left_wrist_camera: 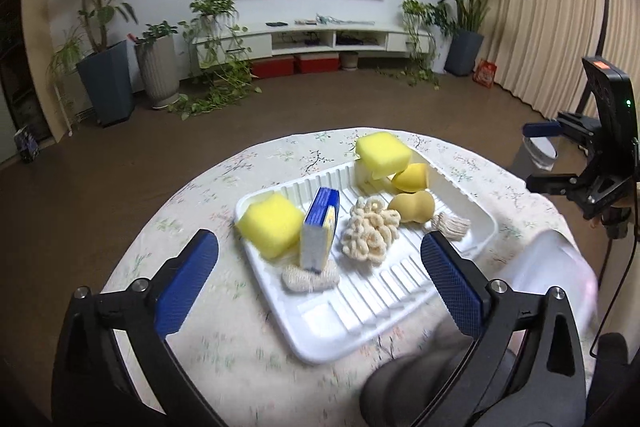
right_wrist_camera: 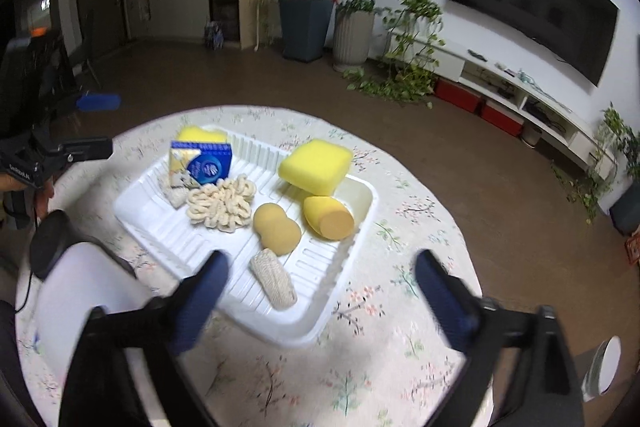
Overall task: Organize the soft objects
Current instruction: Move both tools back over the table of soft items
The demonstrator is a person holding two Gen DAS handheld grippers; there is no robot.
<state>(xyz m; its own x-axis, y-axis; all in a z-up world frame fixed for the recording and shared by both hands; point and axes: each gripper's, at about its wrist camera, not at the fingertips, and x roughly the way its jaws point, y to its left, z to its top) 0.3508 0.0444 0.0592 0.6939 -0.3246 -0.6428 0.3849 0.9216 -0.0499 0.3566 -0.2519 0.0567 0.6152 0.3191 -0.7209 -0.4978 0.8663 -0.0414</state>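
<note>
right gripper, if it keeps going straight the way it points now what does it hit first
Probably the cream knitted roll lying in the white tray; it sits just ahead between the open right gripper fingers, though depth is hard to judge.

The near half of the white tray is bare ribbed floor, open to approach from above. The far half is crowded: the upright blue sponge pack, two yellow sponges, and the looped cream scrubber leave only narrow gaps.
</note>
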